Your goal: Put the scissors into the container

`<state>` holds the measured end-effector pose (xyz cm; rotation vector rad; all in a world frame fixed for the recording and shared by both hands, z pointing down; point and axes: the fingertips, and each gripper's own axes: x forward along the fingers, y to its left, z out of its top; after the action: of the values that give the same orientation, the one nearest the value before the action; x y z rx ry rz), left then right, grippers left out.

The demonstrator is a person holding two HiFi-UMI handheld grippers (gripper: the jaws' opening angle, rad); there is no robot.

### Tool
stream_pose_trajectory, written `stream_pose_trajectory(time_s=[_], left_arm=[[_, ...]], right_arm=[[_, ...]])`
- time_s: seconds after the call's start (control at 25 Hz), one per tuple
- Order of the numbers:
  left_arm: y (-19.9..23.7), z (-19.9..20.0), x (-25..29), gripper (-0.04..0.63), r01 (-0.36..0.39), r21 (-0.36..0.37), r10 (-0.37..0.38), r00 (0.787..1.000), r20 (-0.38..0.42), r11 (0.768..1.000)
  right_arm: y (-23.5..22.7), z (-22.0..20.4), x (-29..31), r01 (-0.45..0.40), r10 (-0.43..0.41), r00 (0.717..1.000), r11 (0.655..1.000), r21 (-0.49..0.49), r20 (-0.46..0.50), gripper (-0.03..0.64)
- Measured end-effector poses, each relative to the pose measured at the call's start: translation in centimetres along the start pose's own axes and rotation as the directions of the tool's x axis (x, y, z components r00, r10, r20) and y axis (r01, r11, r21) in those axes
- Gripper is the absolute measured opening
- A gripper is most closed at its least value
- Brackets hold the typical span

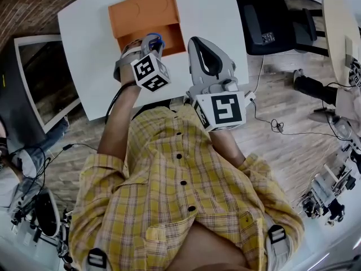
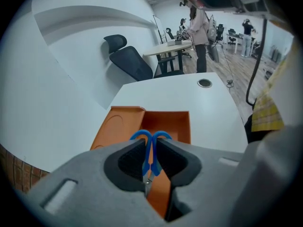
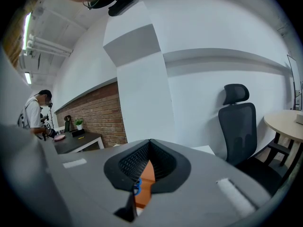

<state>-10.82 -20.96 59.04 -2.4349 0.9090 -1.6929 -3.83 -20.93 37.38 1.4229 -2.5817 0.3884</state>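
Blue-handled scissors [image 2: 151, 138] are clamped between the jaws of my left gripper [image 2: 150, 148], handles pointing forward and the metal blade running back between the pads. In the head view the left gripper [image 1: 151, 43] hovers at the near edge of the open orange container [image 1: 172, 35], whose lid [image 1: 141, 10] lies flat beside it on the white table [image 1: 214, 10]. The scissors [image 1: 155, 38] show just over that edge. My right gripper [image 1: 196, 43] is held to the right of the container, shut with nothing in it [image 3: 150, 144]. Through its lower gap I see orange and a bit of blue.
A black office chair [image 1: 271, 21] stands right of the table, with a round light table [image 1: 338, 27] beyond it. A white-framed panel [image 1: 45, 83] sits at the left. Cables [image 1: 271, 123] trail on the wooden floor. People stand far back [image 2: 199, 27].
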Motion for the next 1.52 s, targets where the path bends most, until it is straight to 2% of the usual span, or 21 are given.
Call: stream_pose_trajectory(time_s=[0.4, 1.52], left_arm=[[-0.9, -0.6, 1.9, 0.079, 0.06, 0.031, -0.059, 0.998, -0.035, 0.998], [-2.3, -1.8, 5.6, 0.081, 0.112, 0.02, -0.112, 0.993, -0.035, 0.993]], right_arm=[[-0.6, -0.2, 0.3, 0.018, -0.017, 1.0, 1.0, 0.008, -0.008, 0.006], [-1.2, -1.6, 0.4, 0.042, -0.041, 0.998, 0.999, 0.029, -0.039, 0.006]])
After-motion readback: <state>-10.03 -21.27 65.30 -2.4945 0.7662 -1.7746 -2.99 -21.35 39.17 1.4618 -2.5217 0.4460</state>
